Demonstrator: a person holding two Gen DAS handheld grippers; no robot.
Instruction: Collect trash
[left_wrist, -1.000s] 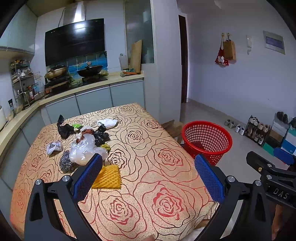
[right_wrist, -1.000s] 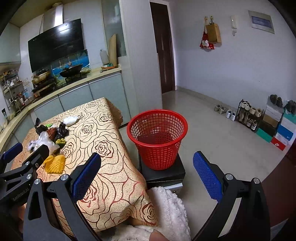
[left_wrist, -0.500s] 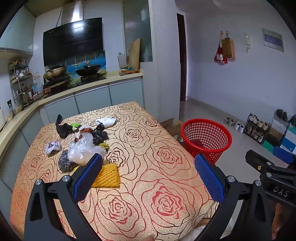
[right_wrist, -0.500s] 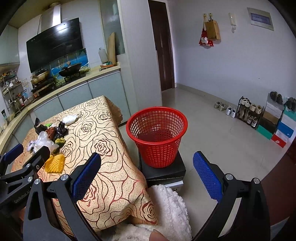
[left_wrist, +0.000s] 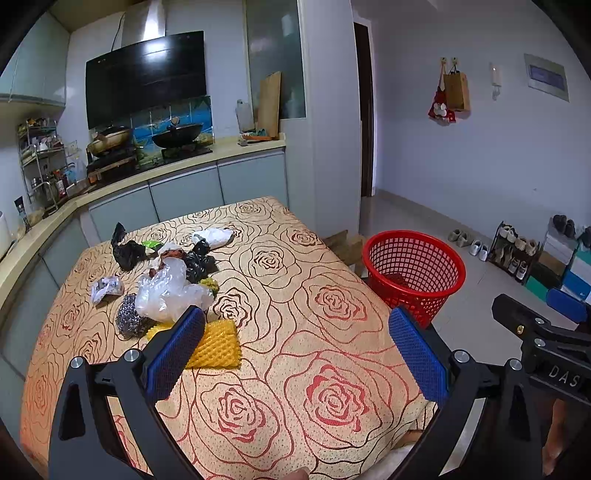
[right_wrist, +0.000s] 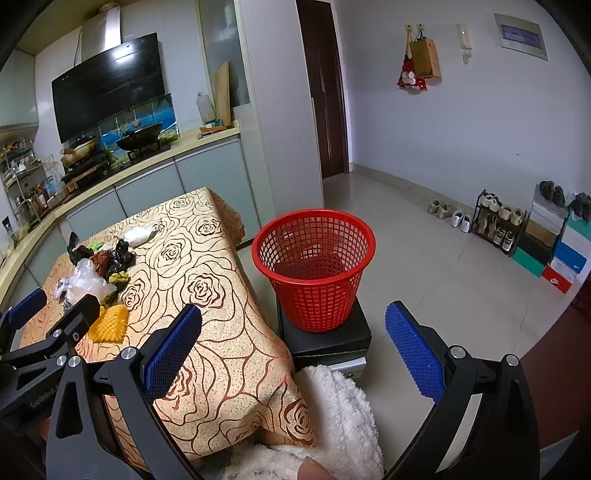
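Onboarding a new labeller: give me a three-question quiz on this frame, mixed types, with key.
1. True or false: the left hand-held gripper holds trash.
2. The basket stands on: A) the table B) a black box C) the bare floor
3. Fill in: the trash item nearest the left hand-held gripper is the ___ mesh.

Key: 1 false, both the left and the right hand-held gripper are open and empty; 2 B; 3 yellow.

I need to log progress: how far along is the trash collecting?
Barely started. The red basket looks empty, though its mesh hides part of the bottom. The left gripper and right gripper are open and hold nothing. The pile of trash and the yellow foam net lie on the table.
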